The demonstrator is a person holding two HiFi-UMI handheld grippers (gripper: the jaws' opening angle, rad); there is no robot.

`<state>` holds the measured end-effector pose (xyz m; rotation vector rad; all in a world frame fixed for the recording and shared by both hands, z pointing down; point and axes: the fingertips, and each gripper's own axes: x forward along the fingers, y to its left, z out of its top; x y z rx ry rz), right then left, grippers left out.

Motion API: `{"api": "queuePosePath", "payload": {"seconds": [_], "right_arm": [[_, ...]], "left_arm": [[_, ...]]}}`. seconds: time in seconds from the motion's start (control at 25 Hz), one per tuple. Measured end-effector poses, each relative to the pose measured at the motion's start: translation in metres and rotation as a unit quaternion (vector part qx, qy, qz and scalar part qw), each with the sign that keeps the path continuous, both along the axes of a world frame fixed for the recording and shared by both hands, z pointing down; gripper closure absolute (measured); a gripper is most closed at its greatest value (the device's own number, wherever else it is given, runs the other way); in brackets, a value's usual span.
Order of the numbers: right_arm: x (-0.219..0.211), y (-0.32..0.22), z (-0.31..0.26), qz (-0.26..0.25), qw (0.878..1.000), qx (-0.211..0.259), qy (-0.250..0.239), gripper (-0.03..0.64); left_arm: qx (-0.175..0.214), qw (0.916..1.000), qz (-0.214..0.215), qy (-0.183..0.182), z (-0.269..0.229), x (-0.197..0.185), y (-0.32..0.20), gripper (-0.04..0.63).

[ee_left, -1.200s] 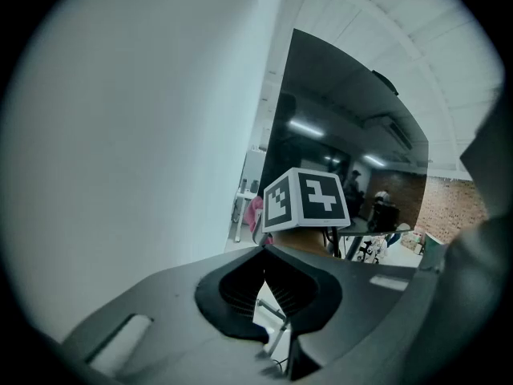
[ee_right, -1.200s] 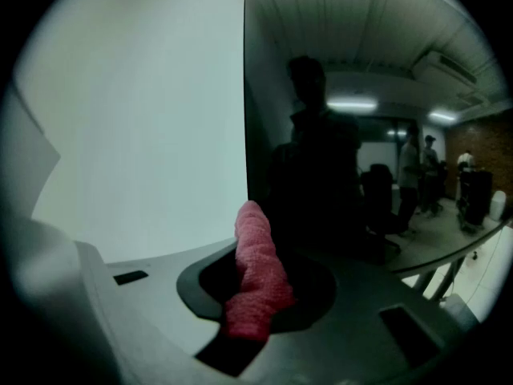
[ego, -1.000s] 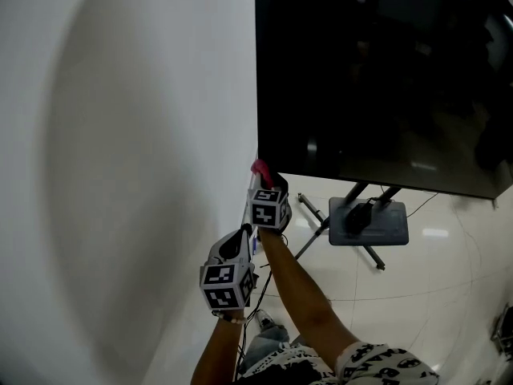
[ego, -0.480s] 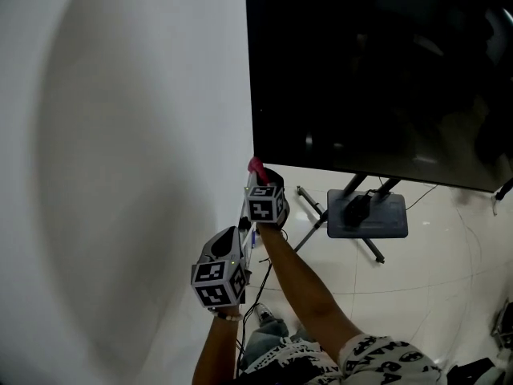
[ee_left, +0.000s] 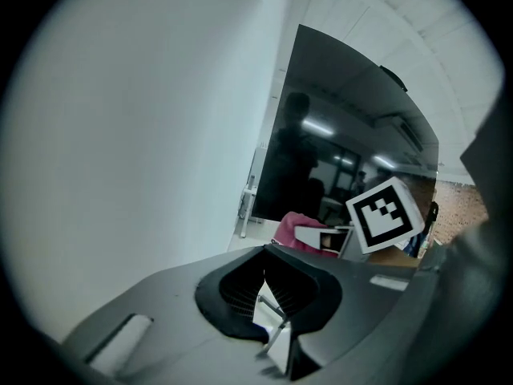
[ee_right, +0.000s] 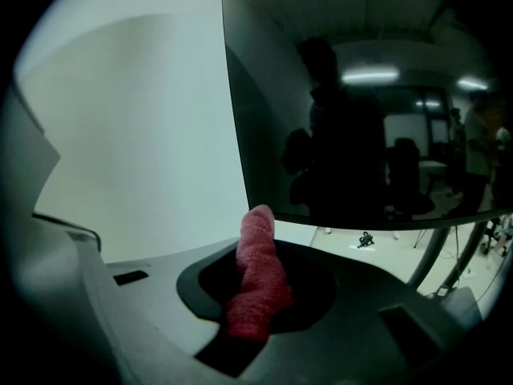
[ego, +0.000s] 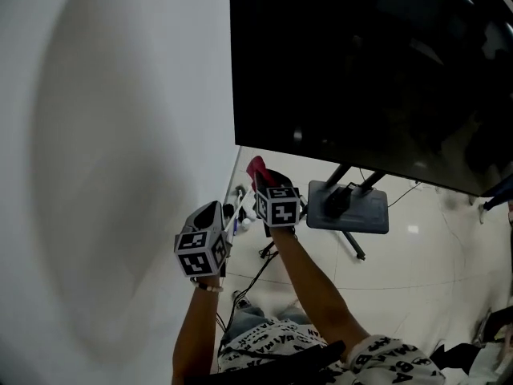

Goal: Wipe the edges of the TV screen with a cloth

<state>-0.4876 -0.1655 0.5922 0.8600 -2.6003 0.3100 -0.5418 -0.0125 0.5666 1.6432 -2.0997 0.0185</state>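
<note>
The black TV screen fills the upper right of the head view; its lower left corner hangs beside the white wall. My right gripper is shut on a rolled red cloth, which pokes up just under the TV's bottom edge, a little right of that corner. In the right gripper view the cloth stands between the jaws, its tip close below the TV. My left gripper is lower and to the left, near the wall, shut with nothing in it; it looks toward the cloth.
A white wall runs along the TV's left side. Under the screen stands the TV stand's grey base with dark legs, on a glossy pale floor. Cables trail on the floor near the wall.
The right gripper with the cloth has slid from the TV's lower left corner a little right along the bottom edge. The left gripper has risen closer to the right one.
</note>
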Motion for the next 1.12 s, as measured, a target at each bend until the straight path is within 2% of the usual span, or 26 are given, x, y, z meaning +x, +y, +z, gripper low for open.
{"api": "queuePosePath", "payload": {"seconds": [0.12, 0.28, 0.4, 0.6, 0.84, 1.12], "right_arm": [[0.033, 0.016, -0.010, -0.017, 1.000, -0.017, -0.013, 0.541], [0.072, 0.028, -0.032, -0.027, 0.999, -0.016, -0.017, 0.541], [0.108, 0.030, -0.033, -0.025, 0.999, -0.016, -0.019, 0.541], [0.166, 0.026, -0.017, 0.001, 1.000, -0.019, -0.018, 0.541], [0.190, 0.018, -0.019, 0.015, 0.999, -0.023, -0.035, 0.541], [0.197, 0.016, -0.016, 0.005, 0.999, -0.025, -0.039, 0.541]], "left_arm": [[-0.001, 1.0000, 0.007, 0.000, 0.005, 0.016, -0.002, 0.594], [0.006, 0.9997, 0.024, -0.004, -0.006, 0.039, -0.012, 0.594], [0.011, 0.9991, 0.041, -0.003, -0.007, 0.064, -0.023, 0.594], [0.022, 0.9970, 0.070, 0.022, 0.001, 0.109, -0.041, 0.594], [0.036, 0.9951, 0.089, 0.025, -0.006, 0.135, -0.054, 0.594], [0.044, 0.9947, 0.091, 0.022, -0.010, 0.146, -0.062, 0.594]]}}
